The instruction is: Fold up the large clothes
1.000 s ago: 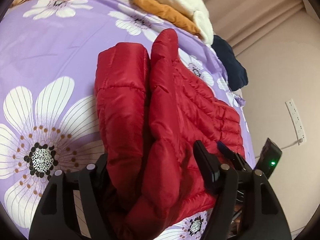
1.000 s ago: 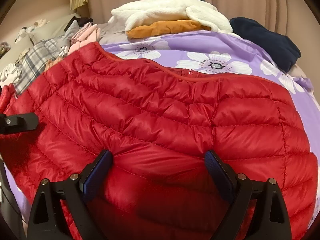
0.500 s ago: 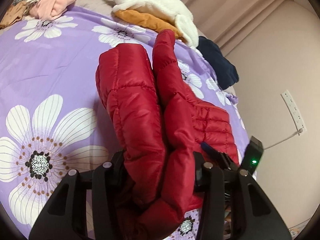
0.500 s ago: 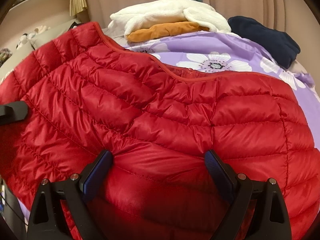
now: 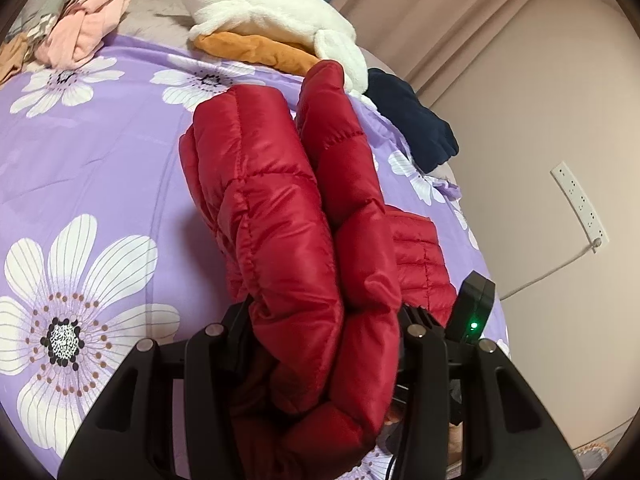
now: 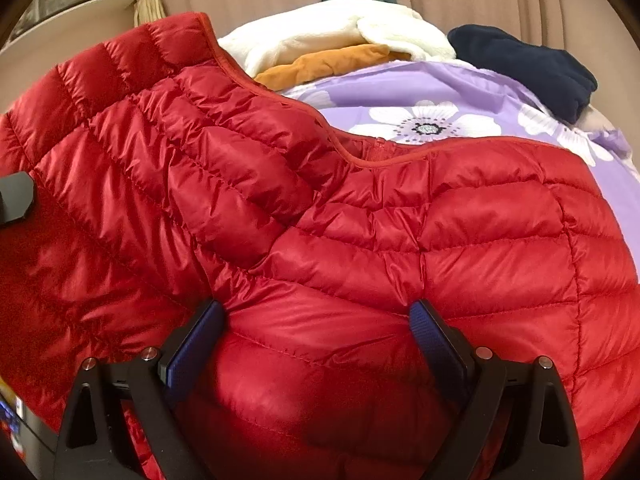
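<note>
both wrist views close, angled down over bed; share red jacket [image 5: 304, 216], white pile [image 6: 340, 36].

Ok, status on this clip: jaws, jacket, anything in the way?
Left gripper just closed on bunched sleeves. Right gripper jaws spread over the red jacket, grip unclear. Folded clothes at far edge, clear of the work.

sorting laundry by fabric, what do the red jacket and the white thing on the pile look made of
Red jacket: likely thin nylon or polyester shell with puffy fill, judging by its glossy sheen and stitched quilted channels. White garment: probably plush fleece, matte with a soft fuzzy nap. Neither fibre can be confirmed by look.
</note>
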A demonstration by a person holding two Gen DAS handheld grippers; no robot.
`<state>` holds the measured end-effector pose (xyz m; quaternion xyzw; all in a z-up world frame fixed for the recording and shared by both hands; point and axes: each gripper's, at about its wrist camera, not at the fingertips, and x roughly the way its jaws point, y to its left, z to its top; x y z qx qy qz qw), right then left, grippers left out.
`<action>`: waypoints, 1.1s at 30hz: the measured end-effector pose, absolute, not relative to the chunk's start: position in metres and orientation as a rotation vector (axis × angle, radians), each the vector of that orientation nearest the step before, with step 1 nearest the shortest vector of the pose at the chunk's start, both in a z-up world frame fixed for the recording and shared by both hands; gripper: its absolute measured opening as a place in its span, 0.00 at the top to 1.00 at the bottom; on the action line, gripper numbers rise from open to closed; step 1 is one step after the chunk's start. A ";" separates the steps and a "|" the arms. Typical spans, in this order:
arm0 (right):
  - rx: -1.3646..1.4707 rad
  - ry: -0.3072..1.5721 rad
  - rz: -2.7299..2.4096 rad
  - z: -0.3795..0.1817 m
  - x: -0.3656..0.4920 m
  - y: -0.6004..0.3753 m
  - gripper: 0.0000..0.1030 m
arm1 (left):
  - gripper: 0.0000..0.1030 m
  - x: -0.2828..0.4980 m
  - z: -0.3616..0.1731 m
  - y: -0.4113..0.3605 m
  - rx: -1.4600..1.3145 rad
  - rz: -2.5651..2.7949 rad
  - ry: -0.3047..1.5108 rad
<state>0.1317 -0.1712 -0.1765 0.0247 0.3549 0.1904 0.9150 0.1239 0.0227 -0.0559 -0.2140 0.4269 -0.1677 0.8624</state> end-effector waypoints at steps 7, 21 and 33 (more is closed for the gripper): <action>0.115 0.727 0.413 -0.178 0.135 -0.179 0.10 | 0.54 0.135 -0.045 -0.005 -0.396 -0.374 0.901; 0.335 0.653 0.450 -0.155 0.114 -0.230 0.10 | 0.53 0.149 -0.050 -0.026 -0.353 -0.365 0.932; 0.262 0.683 0.232 -0.156 0.077 -0.286 0.10 | 0.53 0.144 -0.043 -0.056 -0.278 -0.365 0.927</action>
